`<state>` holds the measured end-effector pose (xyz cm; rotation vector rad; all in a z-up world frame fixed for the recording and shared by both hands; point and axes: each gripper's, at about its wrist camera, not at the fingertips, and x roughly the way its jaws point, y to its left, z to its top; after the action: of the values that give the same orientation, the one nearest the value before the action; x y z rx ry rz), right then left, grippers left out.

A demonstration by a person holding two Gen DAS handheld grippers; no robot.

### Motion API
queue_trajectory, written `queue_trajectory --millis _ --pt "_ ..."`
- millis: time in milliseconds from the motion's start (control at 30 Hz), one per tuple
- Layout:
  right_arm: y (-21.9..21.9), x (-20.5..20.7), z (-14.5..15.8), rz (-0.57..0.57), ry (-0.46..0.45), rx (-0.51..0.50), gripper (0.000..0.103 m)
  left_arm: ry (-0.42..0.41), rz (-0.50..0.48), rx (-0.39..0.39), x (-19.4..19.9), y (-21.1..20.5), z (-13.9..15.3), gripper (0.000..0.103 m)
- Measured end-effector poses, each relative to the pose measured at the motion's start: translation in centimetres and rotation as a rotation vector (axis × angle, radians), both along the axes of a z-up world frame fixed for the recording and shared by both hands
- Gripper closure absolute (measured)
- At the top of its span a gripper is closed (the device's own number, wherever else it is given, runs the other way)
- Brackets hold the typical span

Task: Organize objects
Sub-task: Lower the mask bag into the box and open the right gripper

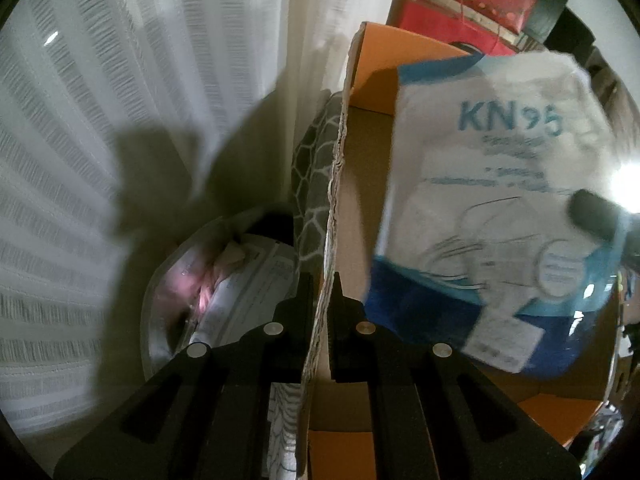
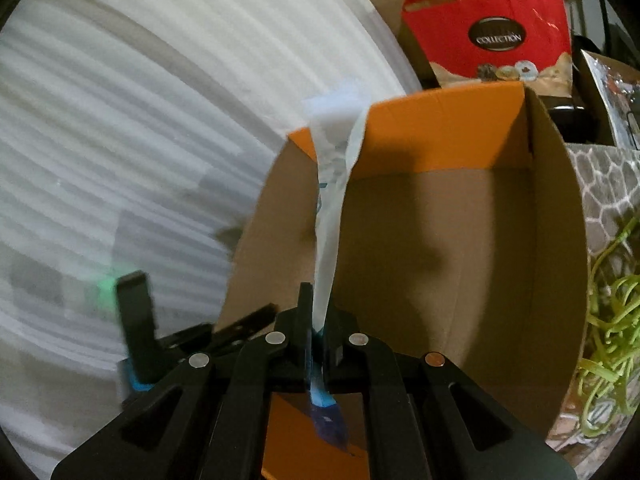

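Observation:
An open cardboard box (image 1: 360, 208) with orange flaps stands before me; it also shows in the right wrist view (image 2: 460, 240). My left gripper (image 1: 323, 280) is shut on the box's left wall edge (image 1: 332, 208). A blue and white KN95 mask packet (image 1: 492, 200) hangs over the box's opening. My right gripper (image 2: 318, 292) is shut on that packet (image 2: 334, 184), seen edge-on, and holds it above the box. One right finger (image 1: 592, 212) shows dark at the packet's right edge in the left wrist view.
White curtains (image 1: 120, 140) hang at the left. A clear bag of papers (image 1: 224, 280) lies beside the box on grey patterned fabric (image 1: 312, 168). Red gift bags (image 2: 488, 36) stand behind. Green strands (image 2: 608, 340) lie to the right of the box.

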<state>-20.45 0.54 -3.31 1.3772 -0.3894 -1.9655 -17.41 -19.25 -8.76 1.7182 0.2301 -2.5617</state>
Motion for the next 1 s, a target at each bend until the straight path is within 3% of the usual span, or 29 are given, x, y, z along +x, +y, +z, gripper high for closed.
queue_trajectory --millis 167,333,367,433,500,800,1000 --pt "-1.7 0.0 -1.7 -0.002 0.021 0.14 0.097 0.0 0.001 0.001 0.0 0.0 0.0 0.097" --pt "-2.6 0.4 -2.4 0.014 0.065 0.279 0.084 0.0 0.001 0.001 0.0 0.0 0.0 0.097" --pt "-2.5 0.4 -2.3 0.008 0.076 0.309 0.08 0.0 0.001 0.0 0.0 0.1 0.0 0.097" --pt "-2.1 0.8 -1.8 0.01 0.102 0.336 0.048 0.0 0.0 -0.001 0.0 0.1 0.0 0.097" --pt "-1.5 0.9 -1.0 0.011 0.122 0.322 0.039 0.0 0.0 -0.001 0.0 0.1 0.0 0.097" --pt "1.3 1.0 2.7 -0.018 0.184 0.313 0.037 -0.005 0.004 -0.003 -0.1 -0.1 0.0 0.097" --pt "3.7 1.4 4.8 -0.049 0.235 0.332 0.031 -0.008 0.001 -0.008 -0.2 0.0 0.1 0.097"
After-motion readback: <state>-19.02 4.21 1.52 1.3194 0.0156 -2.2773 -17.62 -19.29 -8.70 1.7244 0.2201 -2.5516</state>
